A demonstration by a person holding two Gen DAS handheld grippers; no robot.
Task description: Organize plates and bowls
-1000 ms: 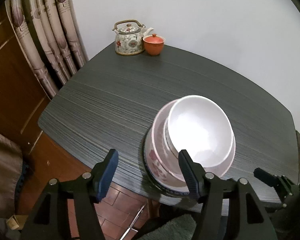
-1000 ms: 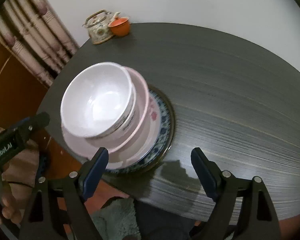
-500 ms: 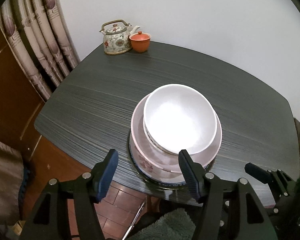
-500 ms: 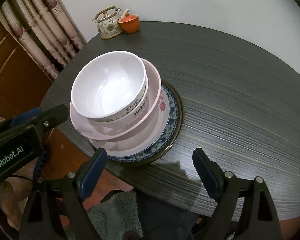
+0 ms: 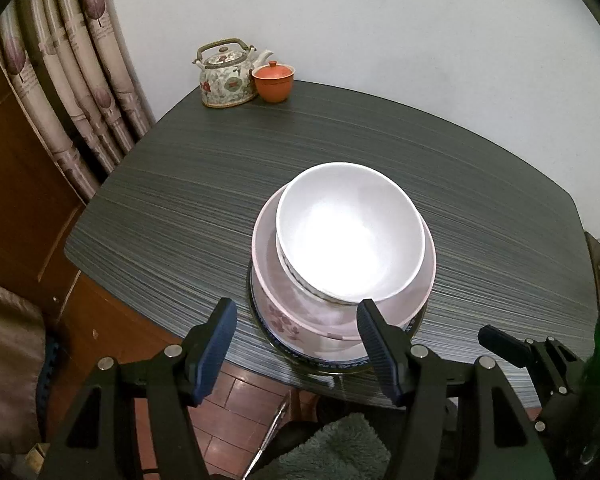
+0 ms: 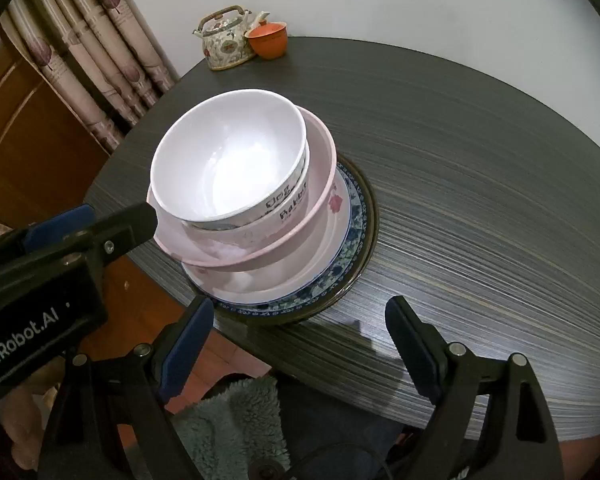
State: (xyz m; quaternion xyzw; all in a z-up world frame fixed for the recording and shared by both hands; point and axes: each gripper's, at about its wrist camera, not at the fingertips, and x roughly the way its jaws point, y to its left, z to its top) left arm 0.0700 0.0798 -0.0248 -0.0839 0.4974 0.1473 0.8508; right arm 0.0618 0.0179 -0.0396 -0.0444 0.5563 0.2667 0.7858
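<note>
Near the front edge of the dark table (image 5: 188, 184) stands a stack: a white bowl (image 5: 350, 240) (image 6: 228, 160) nested in a lettered bowl (image 6: 288, 204), inside a pink bowl (image 5: 262, 248) (image 6: 326, 156). Beneath lie a flowered plate (image 6: 300, 268) and a blue-patterned plate (image 6: 354, 240). My left gripper (image 5: 296, 320) hovers open just in front of the stack, its jaws holding nothing. My right gripper (image 6: 300, 312) is open too, in front of the plates' near rim. A finger of the left gripper (image 6: 132, 224) reaches in beside the pink bowl's left side.
A flowered teapot (image 5: 226, 76) and an orange lidded cup (image 5: 274, 82) sit at the table's far corner by the white wall. Curtains (image 5: 68, 80) and wooden panelling line the left. A green fleece (image 6: 236, 420) lies below the table edge.
In the left wrist view the stack has slid from the right toward the middle, between the fingers. The right wrist view steadied with the stack a little farther off.
</note>
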